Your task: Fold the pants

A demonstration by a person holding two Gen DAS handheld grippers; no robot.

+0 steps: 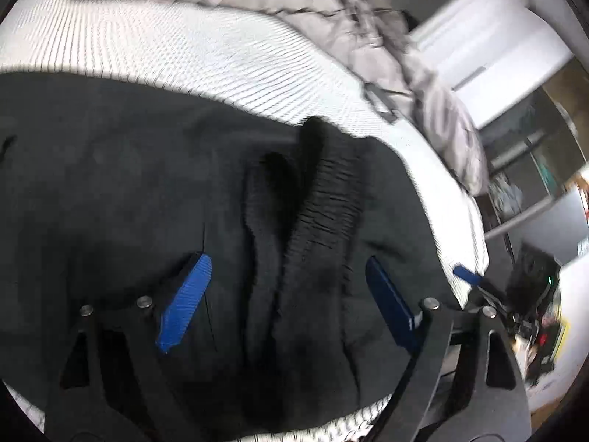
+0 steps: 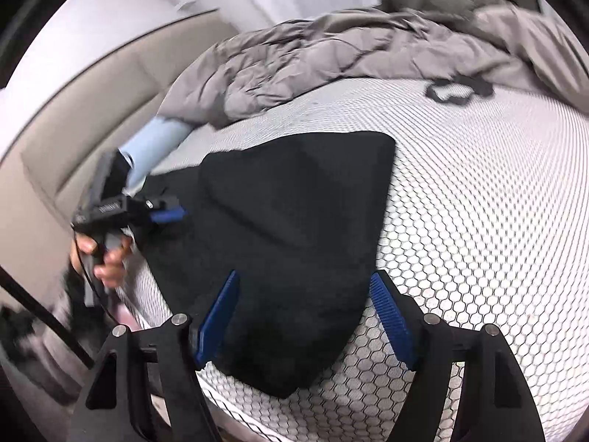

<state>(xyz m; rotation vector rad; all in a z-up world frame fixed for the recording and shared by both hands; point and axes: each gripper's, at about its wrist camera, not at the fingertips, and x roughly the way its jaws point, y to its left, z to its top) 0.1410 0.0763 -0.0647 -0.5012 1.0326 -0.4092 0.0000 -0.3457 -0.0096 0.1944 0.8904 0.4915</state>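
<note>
Blue pads of our left gripper (image 1: 287, 302) stand apart low in its view, over the ribbed waistband (image 1: 327, 199) of the black pants (image 1: 129, 191), clamping nothing; the right gripper (image 2: 303, 316), low centre in its own view, likewise stands apart astride the folded corner. We find the pants lying part-folded on the white mesh mattress (image 2: 478, 202), grey duvet (image 2: 331, 48) bunched above. We judge another fold is due: next, pinch both near edges and carry them over.
</note>
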